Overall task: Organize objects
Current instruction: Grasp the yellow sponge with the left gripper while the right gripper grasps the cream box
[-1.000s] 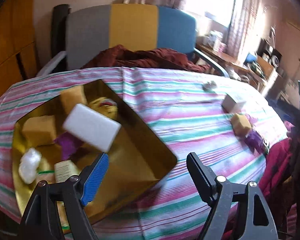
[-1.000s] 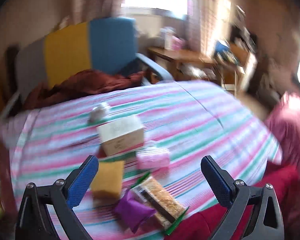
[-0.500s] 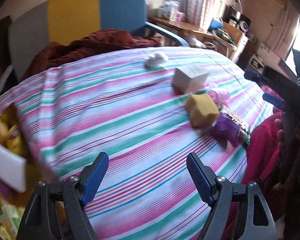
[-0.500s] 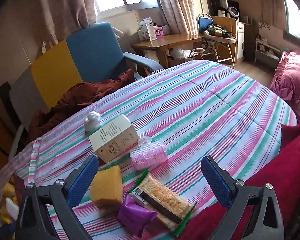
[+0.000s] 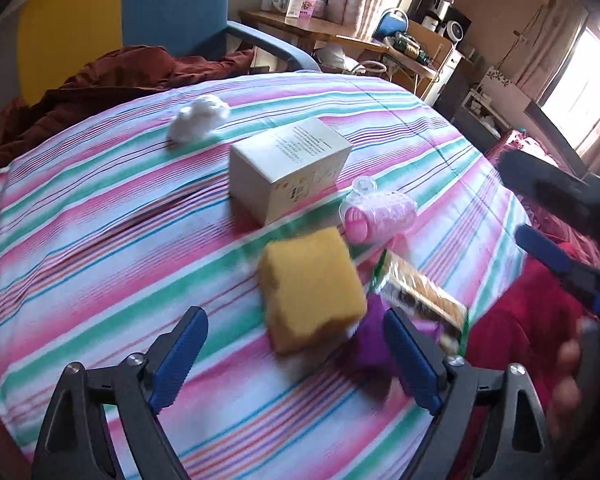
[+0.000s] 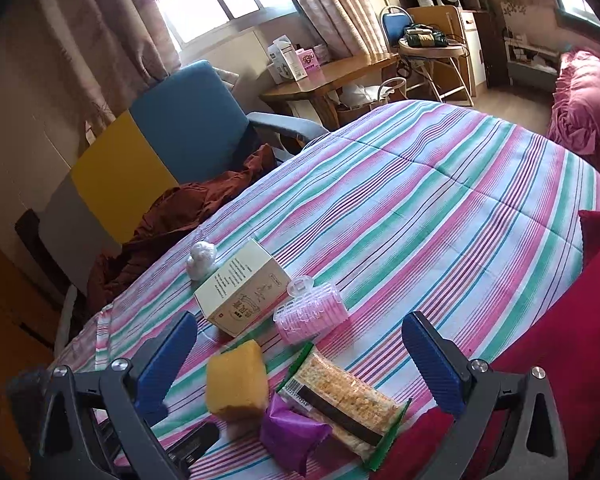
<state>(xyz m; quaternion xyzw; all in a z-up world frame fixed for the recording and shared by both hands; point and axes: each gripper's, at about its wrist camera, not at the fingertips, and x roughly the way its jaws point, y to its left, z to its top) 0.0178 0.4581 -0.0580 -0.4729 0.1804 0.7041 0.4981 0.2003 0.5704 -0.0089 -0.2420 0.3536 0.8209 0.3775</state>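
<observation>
Loose objects lie on the striped cloth: a yellow sponge [image 5: 312,288] [image 6: 236,384], a cream box [image 5: 290,168] [image 6: 242,296], a pink roller case [image 5: 380,214] [image 6: 312,314], a cracker pack [image 5: 420,300] [image 6: 348,404], a purple packet [image 5: 370,340] [image 6: 290,436] and a white crumpled wad [image 5: 198,120] [image 6: 202,258]. My left gripper [image 5: 296,360] is open and empty, just short of the sponge. My right gripper [image 6: 300,364] is open and empty above the sponge and cracker pack; it also shows at the right of the left wrist view [image 5: 556,256].
A chair with grey, yellow and blue back [image 6: 148,156] holds a dark red cloth [image 6: 188,216] behind the table. A red fabric [image 6: 540,360] lies at the table's right edge. A wooden desk [image 6: 328,76] stands further back.
My left gripper has swung right, away from the gold tray of sorted objects, which has left view, to the loose objects. The right gripper has drawn back a little, still open.
</observation>
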